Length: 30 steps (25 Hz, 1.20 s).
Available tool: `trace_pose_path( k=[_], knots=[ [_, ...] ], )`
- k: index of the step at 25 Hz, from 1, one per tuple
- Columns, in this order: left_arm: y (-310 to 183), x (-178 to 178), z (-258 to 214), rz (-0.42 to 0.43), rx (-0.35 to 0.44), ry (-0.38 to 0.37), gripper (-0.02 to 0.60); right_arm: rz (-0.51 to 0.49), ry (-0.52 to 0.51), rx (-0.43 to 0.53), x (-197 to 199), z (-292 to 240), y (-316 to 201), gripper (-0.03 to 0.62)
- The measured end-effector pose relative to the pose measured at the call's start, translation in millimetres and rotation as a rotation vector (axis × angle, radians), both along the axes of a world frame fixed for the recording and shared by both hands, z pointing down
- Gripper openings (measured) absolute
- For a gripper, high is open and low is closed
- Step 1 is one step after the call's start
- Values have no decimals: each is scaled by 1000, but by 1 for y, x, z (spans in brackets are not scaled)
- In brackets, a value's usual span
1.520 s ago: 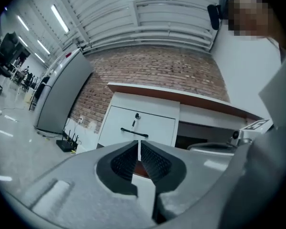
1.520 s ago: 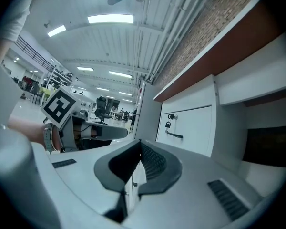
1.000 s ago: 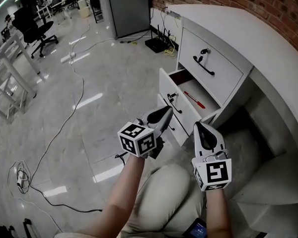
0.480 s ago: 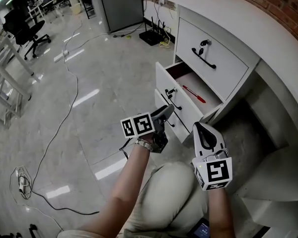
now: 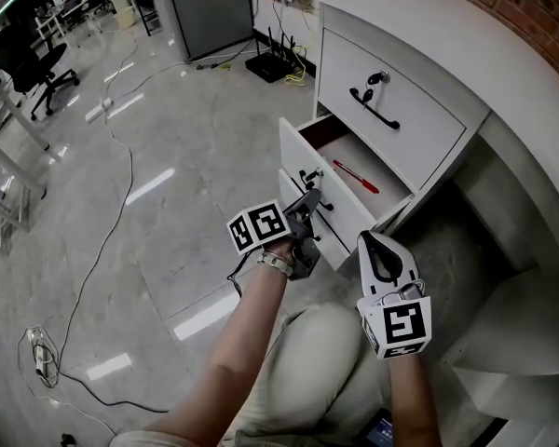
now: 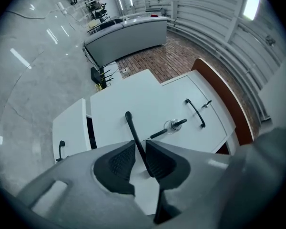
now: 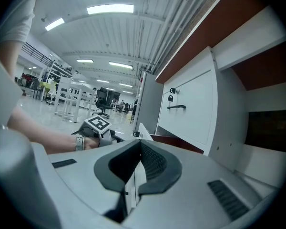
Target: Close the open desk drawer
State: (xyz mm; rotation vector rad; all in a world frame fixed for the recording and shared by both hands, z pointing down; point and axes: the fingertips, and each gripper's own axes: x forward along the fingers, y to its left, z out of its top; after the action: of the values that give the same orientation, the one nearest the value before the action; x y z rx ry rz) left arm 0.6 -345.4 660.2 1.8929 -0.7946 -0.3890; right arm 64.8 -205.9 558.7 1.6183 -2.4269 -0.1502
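The white desk (image 5: 438, 35) has its middle drawer (image 5: 293, 153) pulled out, with a red pen (image 5: 357, 176) lying inside. My left gripper (image 5: 309, 203) is at that drawer's front. In the left gripper view its jaws (image 6: 140, 145) have just been closing and now pinch the black drawer handle (image 6: 130, 125), which runs between the pads; a key (image 6: 174, 124) sticks out beside it. My right gripper (image 5: 376, 240) hovers to the right, near the drawer's side, shut and empty (image 7: 139, 146). The top drawer (image 5: 401, 101) is closed.
A lower drawer front (image 6: 69, 135) sits just below the gripped one. Cables (image 5: 121, 156) trail over the glossy floor, and a black device with aerials (image 5: 272, 61) lies by the wall. The person's knee (image 5: 312, 371) is under the grippers. An office chair (image 5: 23, 63) stands far left.
My left gripper has sunk, rolled so its marker cube faces up, and moved in to the drawer front, onto the handle. The right gripper has dropped slightly.
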Motion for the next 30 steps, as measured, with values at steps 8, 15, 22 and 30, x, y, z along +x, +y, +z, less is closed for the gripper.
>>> trace_pose_path(
  k=[8, 15, 22, 30],
  knots=[
    [-9, 9, -1, -36, -25, 64, 64, 5, 0, -8, 4, 2, -15, 11],
    [-25, 36, 0, -21, -47, 35, 63, 18, -1, -15, 8, 6, -18, 11],
    [-39, 60, -1, 6, -56, 9, 63, 52, -11, -21, 20, 8, -24, 12],
    [-50, 80, -1, 9, -72, -21, 63, 86, -28, -8, 30, 3, -30, 11]
  ],
)
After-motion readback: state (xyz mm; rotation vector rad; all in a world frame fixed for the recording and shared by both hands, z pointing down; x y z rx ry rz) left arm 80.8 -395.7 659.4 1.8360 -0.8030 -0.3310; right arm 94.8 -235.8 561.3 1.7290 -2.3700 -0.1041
